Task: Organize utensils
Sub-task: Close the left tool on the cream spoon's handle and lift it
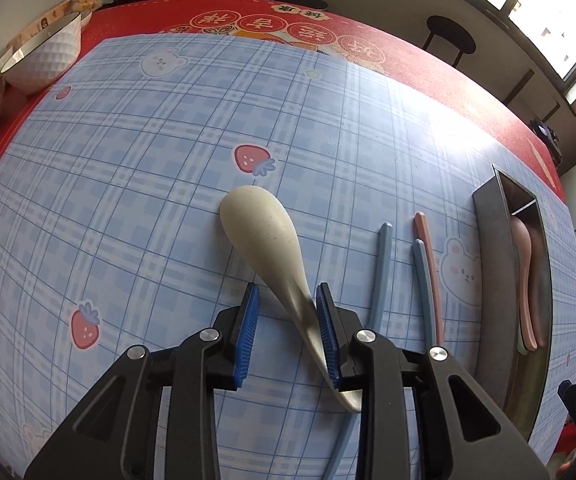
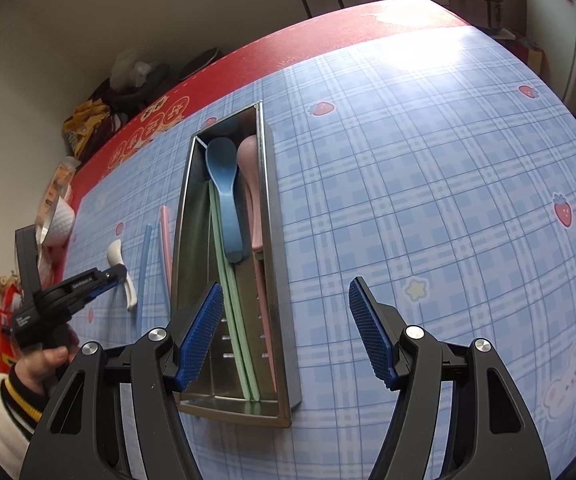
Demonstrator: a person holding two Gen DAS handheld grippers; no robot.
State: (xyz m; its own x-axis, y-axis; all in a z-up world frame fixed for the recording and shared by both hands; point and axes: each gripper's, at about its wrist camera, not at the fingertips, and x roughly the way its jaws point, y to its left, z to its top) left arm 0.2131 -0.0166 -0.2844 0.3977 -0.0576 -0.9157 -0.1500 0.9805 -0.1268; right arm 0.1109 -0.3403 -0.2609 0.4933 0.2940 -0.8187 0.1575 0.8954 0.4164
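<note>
A cream spoon (image 1: 262, 240) lies bowl-down on the blue checked mat; it also shows in the right wrist view (image 2: 122, 276). My left gripper (image 1: 288, 320) is open, its jaws on either side of the spoon's handle, the right pad touching it. Blue chopsticks (image 1: 383, 272) and a pink chopstick (image 1: 429, 264) lie to the right of the spoon. A steel utensil tray (image 2: 278, 280) holds a blue spoon (image 2: 226, 196), a pink spoon (image 2: 250, 172) and green chopsticks (image 2: 234, 304). My right gripper (image 2: 286, 332) is open and empty, above the tray's near end.
A white textured bowl (image 1: 44, 54) stands at the far left on the red tablecloth (image 1: 407, 52), with packets beside it. A black stool (image 1: 449, 36) stands beyond the table. The tray shows at the right edge in the left wrist view (image 1: 491, 264).
</note>
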